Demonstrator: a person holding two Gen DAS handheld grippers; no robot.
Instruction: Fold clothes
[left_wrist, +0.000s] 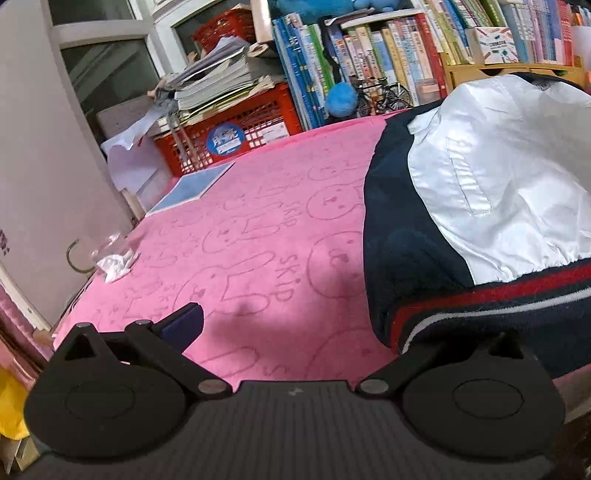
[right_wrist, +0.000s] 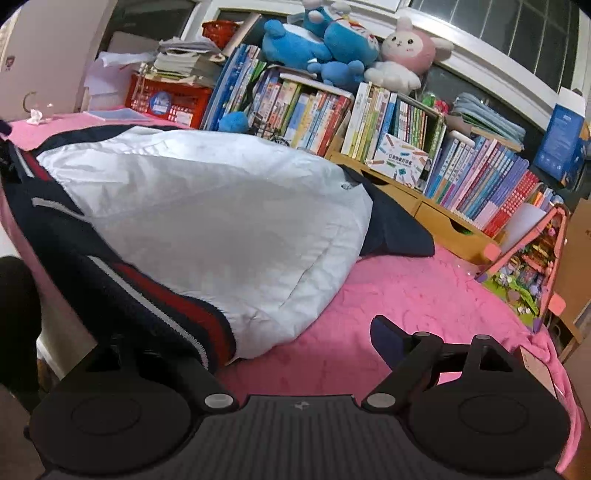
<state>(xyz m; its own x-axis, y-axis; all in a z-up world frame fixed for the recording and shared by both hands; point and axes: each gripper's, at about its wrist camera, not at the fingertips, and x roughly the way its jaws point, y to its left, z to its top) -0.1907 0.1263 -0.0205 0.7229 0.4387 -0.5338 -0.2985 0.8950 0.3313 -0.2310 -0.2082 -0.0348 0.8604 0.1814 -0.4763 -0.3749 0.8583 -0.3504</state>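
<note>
A white jacket (left_wrist: 498, 177) with navy sides and a red-and-white striped hem (left_wrist: 480, 299) lies spread on the pink rabbit-print blanket (left_wrist: 258, 236). My left gripper (left_wrist: 332, 328) is open wide just in front of the hem's left corner. Its left finger (left_wrist: 184, 321) is over bare blanket, and its right finger is dark against the hem. In the right wrist view the jacket (right_wrist: 221, 214) fills the left and middle. My right gripper (right_wrist: 255, 336) stands open at the hem's right corner (right_wrist: 207, 332). Its right finger (right_wrist: 388, 336) is over the blanket (right_wrist: 424, 295); the left one is lost in the navy cloth.
A blue-covered book (left_wrist: 192, 188) and a crumpled tissue (left_wrist: 116, 264) lie on the blanket's left side. Behind are a red crate (left_wrist: 229, 136), rows of books (right_wrist: 314, 110), plush toys (right_wrist: 332, 40) and wooden drawers (right_wrist: 443, 218). A pink toy house (right_wrist: 528, 266) stands at the right.
</note>
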